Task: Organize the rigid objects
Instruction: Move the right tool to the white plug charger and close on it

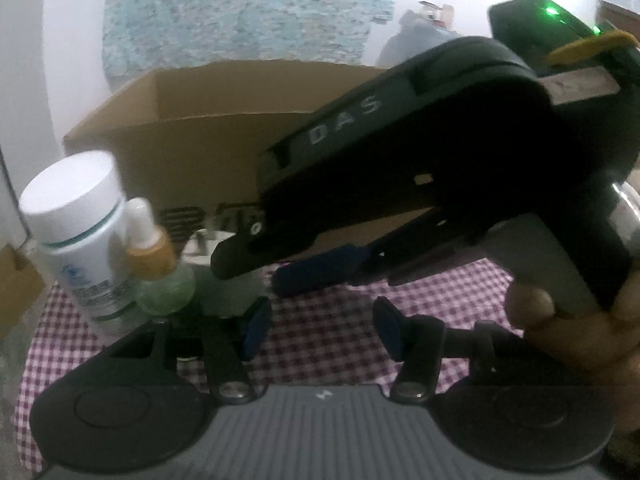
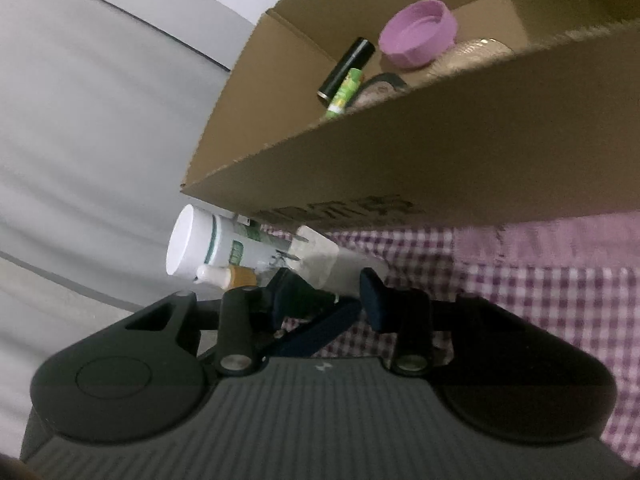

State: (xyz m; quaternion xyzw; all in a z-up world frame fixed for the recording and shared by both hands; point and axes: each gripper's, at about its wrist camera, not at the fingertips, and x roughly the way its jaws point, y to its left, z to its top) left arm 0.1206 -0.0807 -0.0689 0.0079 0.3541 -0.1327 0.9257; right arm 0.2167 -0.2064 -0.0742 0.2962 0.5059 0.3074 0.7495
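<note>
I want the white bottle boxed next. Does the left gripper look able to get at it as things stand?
Probably yes. The white bottle stands upright, ahead and left of the left gripper, with bare checked cloth between them. The small amber-capped bottle crowds its right side, and the right gripper crosses just ahead.

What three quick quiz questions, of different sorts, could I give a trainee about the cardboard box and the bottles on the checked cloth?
1. True or false: the pink lid lies inside the cardboard box.
2. What colour is the cap of the tall bottle standing on the checked cloth? A white, B red, C black.
3. Fill in: the small dropper bottle stands right ___ the tall bottle.
Key: 1 true; 2 A; 3 beside.
</note>
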